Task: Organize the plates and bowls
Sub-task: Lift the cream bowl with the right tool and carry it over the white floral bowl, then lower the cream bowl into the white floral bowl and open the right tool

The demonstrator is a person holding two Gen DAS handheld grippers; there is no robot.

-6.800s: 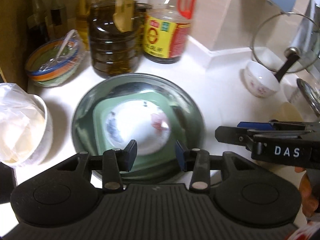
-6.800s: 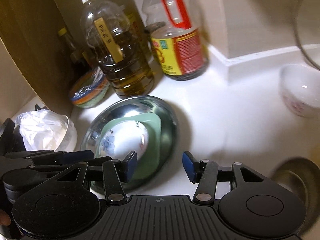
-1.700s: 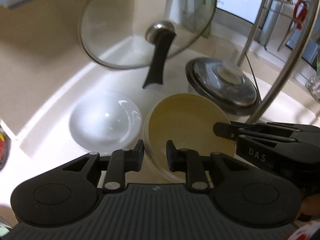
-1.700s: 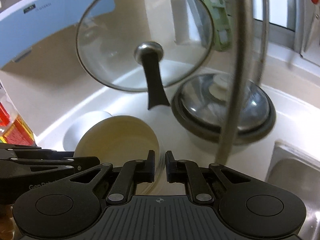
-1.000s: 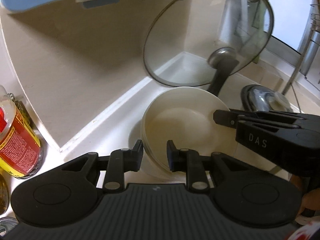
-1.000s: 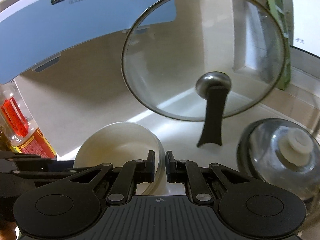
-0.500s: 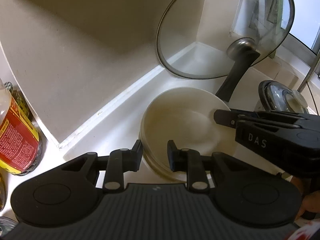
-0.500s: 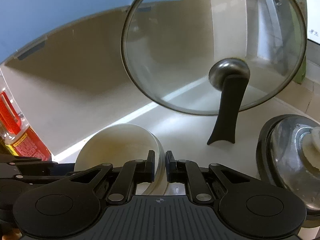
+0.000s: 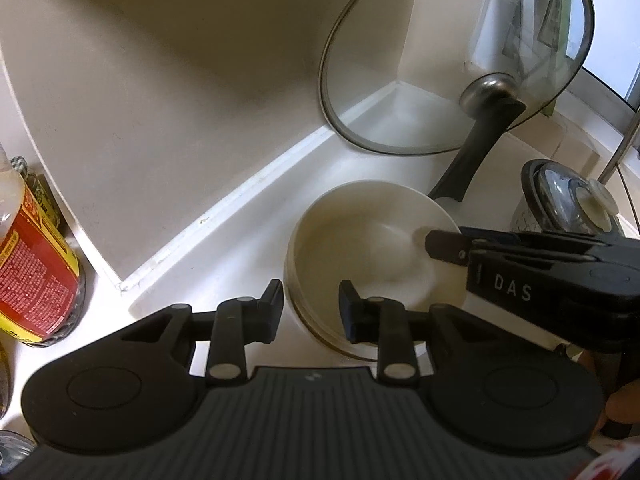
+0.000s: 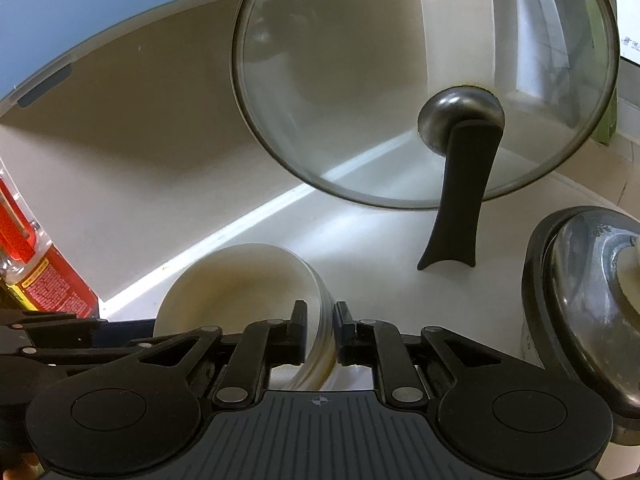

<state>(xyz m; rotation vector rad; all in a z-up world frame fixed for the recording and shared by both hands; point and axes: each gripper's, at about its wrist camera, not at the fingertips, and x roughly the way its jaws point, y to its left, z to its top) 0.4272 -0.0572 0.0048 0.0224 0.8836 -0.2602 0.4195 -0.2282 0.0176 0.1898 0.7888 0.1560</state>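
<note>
A cream bowl (image 9: 360, 240) sits over the white counter near the back wall's ledge; it also shows in the right wrist view (image 10: 236, 280). My left gripper (image 9: 311, 308) straddles its near-left rim, jaws partly apart with a small gap to the rim. My right gripper (image 10: 320, 330) is shut on the bowl's right rim, one finger inside and one outside. The right gripper's body shows in the left wrist view (image 9: 532, 272), reaching onto the bowl from the right. Whether the bowl rests on the counter cannot be told.
A glass lid (image 9: 452, 60) with a black handle (image 10: 460, 196) leans in the corner behind the bowl. A steel-lidded pot (image 10: 592, 304) stands at right. A red-labelled bottle (image 9: 32, 264) stands at left under the wall step.
Both grippers carried the bowl from beside the pot leftward and lower toward the wall ledge. In the last half second the left jaws widened slightly off the rim.
</note>
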